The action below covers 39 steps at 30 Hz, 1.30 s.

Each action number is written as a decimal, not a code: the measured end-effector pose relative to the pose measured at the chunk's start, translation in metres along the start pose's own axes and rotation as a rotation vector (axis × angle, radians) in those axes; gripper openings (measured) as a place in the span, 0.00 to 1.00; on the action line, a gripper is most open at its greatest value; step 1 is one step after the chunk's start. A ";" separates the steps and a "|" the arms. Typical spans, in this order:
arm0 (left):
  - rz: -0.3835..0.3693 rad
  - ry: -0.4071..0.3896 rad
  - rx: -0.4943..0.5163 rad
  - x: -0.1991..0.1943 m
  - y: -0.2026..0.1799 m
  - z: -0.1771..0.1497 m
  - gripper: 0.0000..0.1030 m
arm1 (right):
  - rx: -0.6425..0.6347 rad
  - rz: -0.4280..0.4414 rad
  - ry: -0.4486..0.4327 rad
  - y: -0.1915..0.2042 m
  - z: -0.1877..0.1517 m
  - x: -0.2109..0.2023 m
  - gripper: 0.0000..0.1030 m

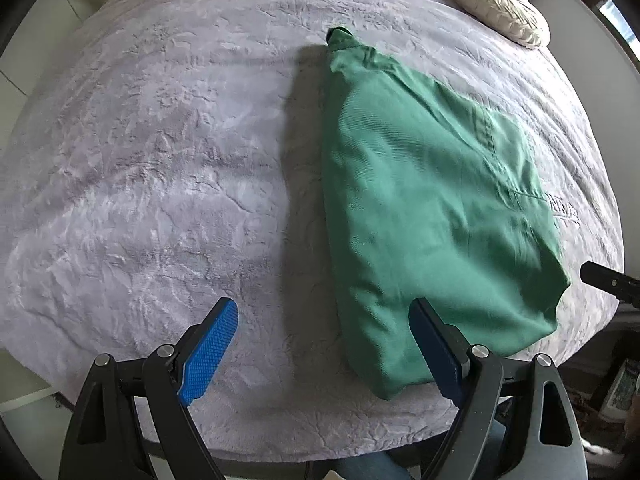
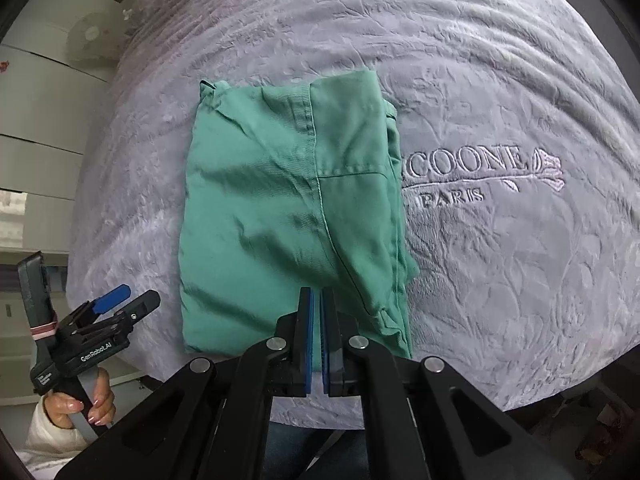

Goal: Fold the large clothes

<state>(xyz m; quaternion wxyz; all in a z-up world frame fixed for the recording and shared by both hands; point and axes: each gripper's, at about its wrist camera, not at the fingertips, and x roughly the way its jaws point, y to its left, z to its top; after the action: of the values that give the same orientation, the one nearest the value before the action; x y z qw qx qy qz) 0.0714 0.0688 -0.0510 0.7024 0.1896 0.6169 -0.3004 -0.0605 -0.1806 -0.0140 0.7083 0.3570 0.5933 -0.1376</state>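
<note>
Lavender bedspread [image 2: 500,80] is filling both views, with the folded green garment [image 2: 288,208] lying at frame centre. Left tool [image 1: 324,344] is gaping wide, empty; right tool [image 2: 319,300] is nearly shut, seemingly holding nothing. Smooth creases before another fold.

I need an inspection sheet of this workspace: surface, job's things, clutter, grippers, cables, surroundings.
Surface: lilac bedspread, textured, with embroidered lettering.
Job's things: green garment lying folded into a rectangle on the bedspread.
Clutter: cream pillow at the far end.
Grippers: left gripper open, holding nothing; right gripper shut, and whether it pinches cloth cannot be told.
Cables: nothing seen.
Surroundings: pale cabinets beside the bed.
</note>
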 end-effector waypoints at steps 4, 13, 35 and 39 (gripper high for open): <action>0.056 0.006 -0.009 -0.010 -0.005 0.010 0.86 | -0.031 -0.110 0.004 0.012 0.006 -0.002 0.03; 0.089 -0.059 0.036 -0.034 -0.028 0.023 0.86 | -0.082 -0.207 -0.042 0.036 0.016 -0.019 0.04; 0.112 -0.103 0.047 -0.048 -0.051 0.024 1.00 | -0.094 -0.284 -0.114 0.056 0.018 -0.031 1.00; 0.111 -0.104 0.047 -0.048 -0.051 0.025 1.00 | -0.102 -0.306 -0.112 0.056 0.018 -0.027 1.00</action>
<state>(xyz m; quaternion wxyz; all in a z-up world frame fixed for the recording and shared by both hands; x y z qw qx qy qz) 0.0540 0.0243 0.0053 0.7443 0.2243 0.5609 -0.2847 -0.0195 -0.1588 0.0316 0.7283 0.2180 0.6064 -0.2332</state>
